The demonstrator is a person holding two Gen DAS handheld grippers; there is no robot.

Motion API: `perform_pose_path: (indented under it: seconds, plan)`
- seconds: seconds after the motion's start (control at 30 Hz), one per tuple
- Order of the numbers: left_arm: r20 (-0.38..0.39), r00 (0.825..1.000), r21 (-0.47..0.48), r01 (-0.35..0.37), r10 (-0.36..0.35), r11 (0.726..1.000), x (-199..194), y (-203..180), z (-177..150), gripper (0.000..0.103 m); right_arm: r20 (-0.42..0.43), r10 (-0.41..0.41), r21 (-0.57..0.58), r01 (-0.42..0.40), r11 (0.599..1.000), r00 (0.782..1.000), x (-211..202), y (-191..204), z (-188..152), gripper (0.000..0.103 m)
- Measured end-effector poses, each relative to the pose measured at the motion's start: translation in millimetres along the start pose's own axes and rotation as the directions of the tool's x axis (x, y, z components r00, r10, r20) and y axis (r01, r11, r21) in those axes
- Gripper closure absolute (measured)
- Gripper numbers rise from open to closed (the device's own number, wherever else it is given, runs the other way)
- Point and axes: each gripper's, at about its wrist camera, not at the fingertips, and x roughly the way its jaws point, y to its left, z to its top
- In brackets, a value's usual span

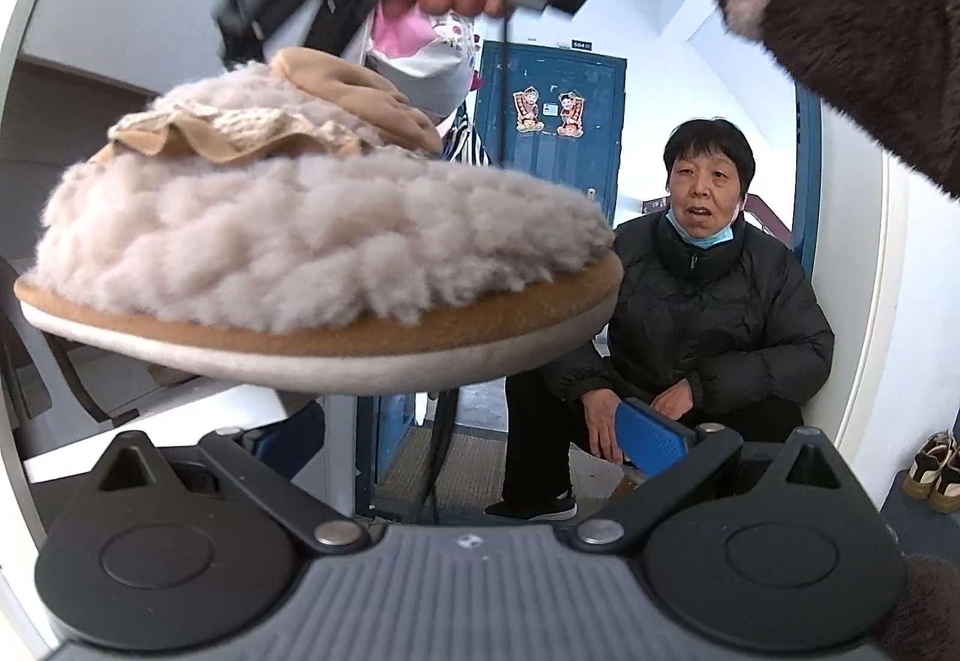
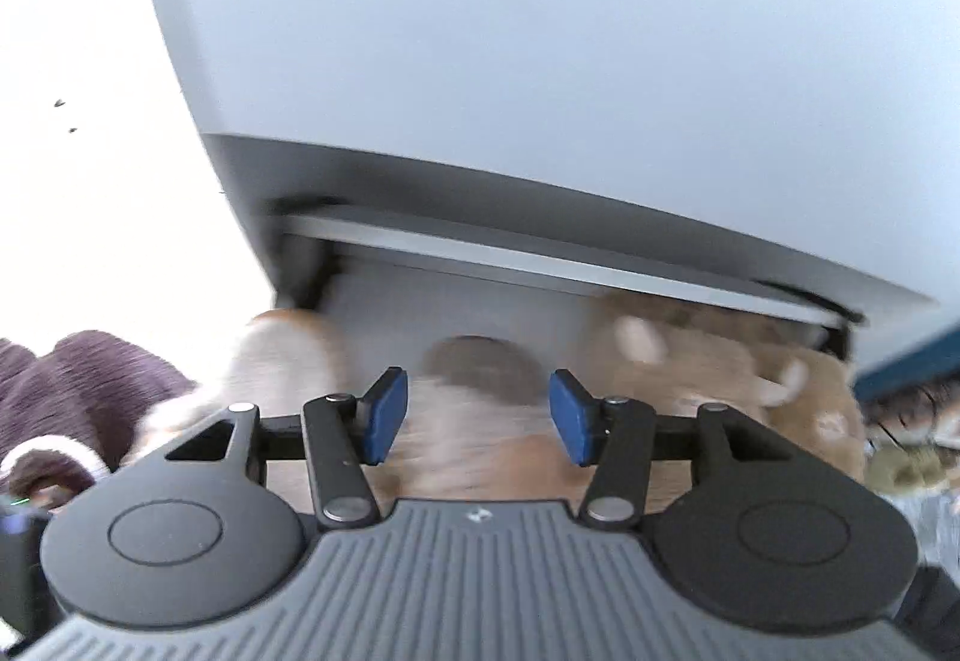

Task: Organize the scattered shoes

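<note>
Against the white cabinet (image 2: 540,60), the fluffy grey slipper (image 1: 312,241) is lying sole-down at its open compartment, close above the left gripper (image 1: 468,439), with a tan cloth (image 1: 240,132) bunched on top. The left fingers are standing wide apart, and the visible blue pad (image 1: 654,439) is pressing on nothing. Over the slipper, the right gripper (image 2: 477,415) is hanging half open with nothing between its pads and blurred slippers (image 2: 720,373) below. Beyond, a crouching person (image 1: 690,313) is watching. A low swing could be knocking the slipper or cloth off.
</note>
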Motion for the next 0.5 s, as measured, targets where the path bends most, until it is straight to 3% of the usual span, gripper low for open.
perform_pose_path:
  seconds: [0.13, 0.37, 0.5]
  plan:
    - [0.007, 1.0, 0.011, -0.007, 0.007, 1.0, -1, -2, -2, 0.001, -0.018, 0.103, -0.093, -0.105, 0.99, 0.994, -11, 48, -3, 0.049]
    - [0.015, 1.0, 0.012, 0.001, -0.002, 1.0, -2, -6, -2, 0.001, -0.058, 0.194, -0.229, -0.202, 0.952, 0.979, -7, 98, -6, 0.049]
    - [0.024, 1.0, 0.027, -0.002, 0.002, 1.0, -3, -10, -2, 0.001, -0.175, 0.062, -0.351, -0.121, 0.928, 0.983, 30, 123, -12, 0.049]
